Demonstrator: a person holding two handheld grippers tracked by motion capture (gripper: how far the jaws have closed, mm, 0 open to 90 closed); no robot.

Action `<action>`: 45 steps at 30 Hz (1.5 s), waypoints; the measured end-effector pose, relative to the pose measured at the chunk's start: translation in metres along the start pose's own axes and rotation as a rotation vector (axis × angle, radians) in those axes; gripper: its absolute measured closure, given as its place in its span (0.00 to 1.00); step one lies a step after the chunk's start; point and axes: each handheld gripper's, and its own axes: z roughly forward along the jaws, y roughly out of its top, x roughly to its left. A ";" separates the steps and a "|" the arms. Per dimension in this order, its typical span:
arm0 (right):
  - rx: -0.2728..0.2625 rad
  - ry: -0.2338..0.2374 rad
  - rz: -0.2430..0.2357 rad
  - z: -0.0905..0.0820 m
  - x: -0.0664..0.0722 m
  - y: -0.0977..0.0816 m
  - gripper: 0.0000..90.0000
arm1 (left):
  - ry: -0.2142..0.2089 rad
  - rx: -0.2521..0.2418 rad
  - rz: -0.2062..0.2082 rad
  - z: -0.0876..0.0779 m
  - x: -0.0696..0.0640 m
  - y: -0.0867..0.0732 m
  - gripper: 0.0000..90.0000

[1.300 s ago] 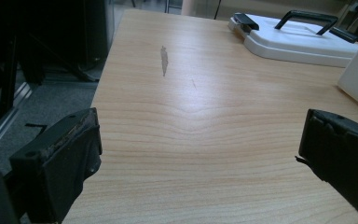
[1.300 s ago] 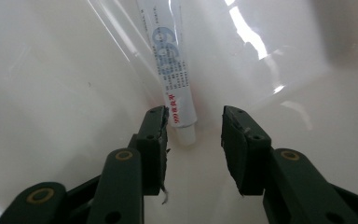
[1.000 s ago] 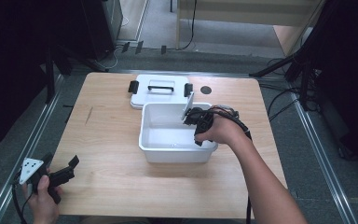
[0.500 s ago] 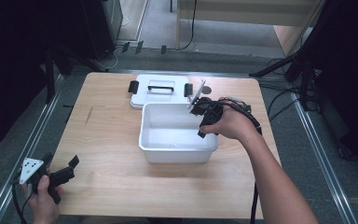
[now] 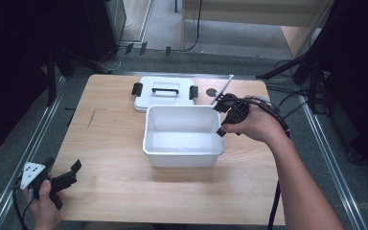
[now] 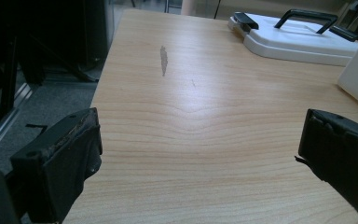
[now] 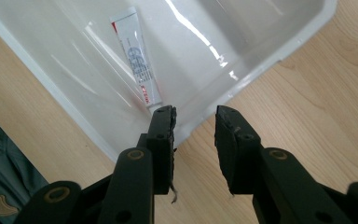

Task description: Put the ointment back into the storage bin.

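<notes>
Over the far right corner of a white box (image 5: 182, 158), in the high view, the right gripper (image 5: 219, 120) is held in a person's hand, and the left gripper (image 5: 63, 165) is held low at the near left corner of the wooden surface (image 5: 124, 191), well apart from the box. Behind the box, a white lid (image 5: 165, 98) is laid flat, just beside its far wall. From that height the floor of the box is seen as pale and plain, and nothing lying on it can be made out.

Looking along the right gripper (image 7: 195, 116) in its own view, a white tube (image 7: 137, 58) is found lying flat on the floor of the box (image 7: 261, 51), its narrow end pointed at one corner. The jaws are held narrowly apart above that corner's rim, and nothing is pinched between them; bare wood is seen through the gap.

In the left gripper view, the jaws of the left gripper (image 6: 198, 140) are spread wide over bare wood and are empty. A grey smear (image 6: 163, 59) on the wood is picked out ahead, and the lid (image 6: 298, 44) is seen side-on.

One box, one lid, one tube and two grippers are counted; on the lid, one black handle and two black clasps.
</notes>
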 end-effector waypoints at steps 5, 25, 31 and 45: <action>-0.002 -0.002 0.026 -0.001 -0.009 -0.011 0.75 | -0.001 0.004 0.007 0.000 0.000 0.000 0.00; -0.076 -0.090 0.208 0.033 -0.036 -0.054 0.27 | -0.002 -0.001 0.003 0.000 0.000 0.000 0.00; -0.108 -0.181 0.280 0.043 -0.045 -0.073 0.07 | 0.002 0.001 0.009 0.000 -0.001 0.000 0.00; -0.335 -0.232 0.441 0.061 -0.059 -0.126 0.00 | 0.004 -0.003 0.004 -0.001 0.000 0.000 0.00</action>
